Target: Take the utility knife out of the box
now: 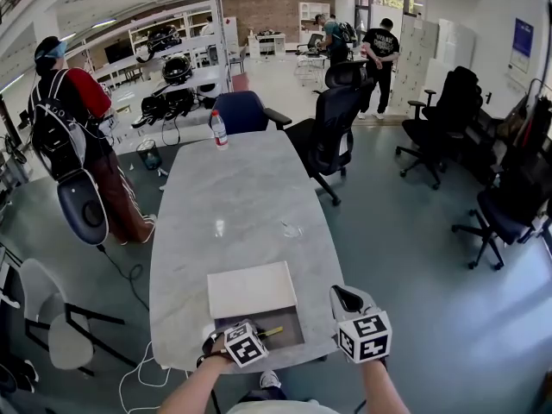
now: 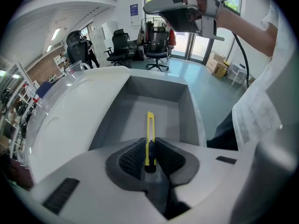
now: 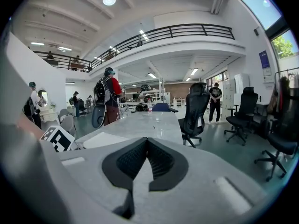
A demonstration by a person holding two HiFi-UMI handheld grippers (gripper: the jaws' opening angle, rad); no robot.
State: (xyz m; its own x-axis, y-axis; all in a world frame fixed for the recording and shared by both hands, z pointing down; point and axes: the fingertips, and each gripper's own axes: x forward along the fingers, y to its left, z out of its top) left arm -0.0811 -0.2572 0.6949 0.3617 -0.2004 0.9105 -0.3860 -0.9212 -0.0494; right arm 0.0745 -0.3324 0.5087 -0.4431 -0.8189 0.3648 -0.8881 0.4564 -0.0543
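Observation:
An open grey box (image 1: 289,339) sits at the near edge of the marble table (image 1: 241,197), and its white lid (image 1: 250,289) lies just behind it. My left gripper (image 1: 260,335) points steeply down into the box. In the left gripper view, the yellow utility knife (image 2: 150,122) stands between the dark pads of the left gripper (image 2: 149,143), which press on its black end, while its tip reaches toward the box's far wall (image 2: 159,90). My right gripper (image 1: 347,300) hovers to the right of the box, off the table edge. Its jaws (image 3: 147,141) are closed with nothing between them.
A water bottle (image 1: 219,129) stands at the table's far end, and small clear items (image 1: 289,229) lie mid-table. Black office chairs (image 1: 332,132) stand to the right, a blue chair (image 1: 241,110) sits at the far end, and a person with a backpack (image 1: 73,119) stands to the left.

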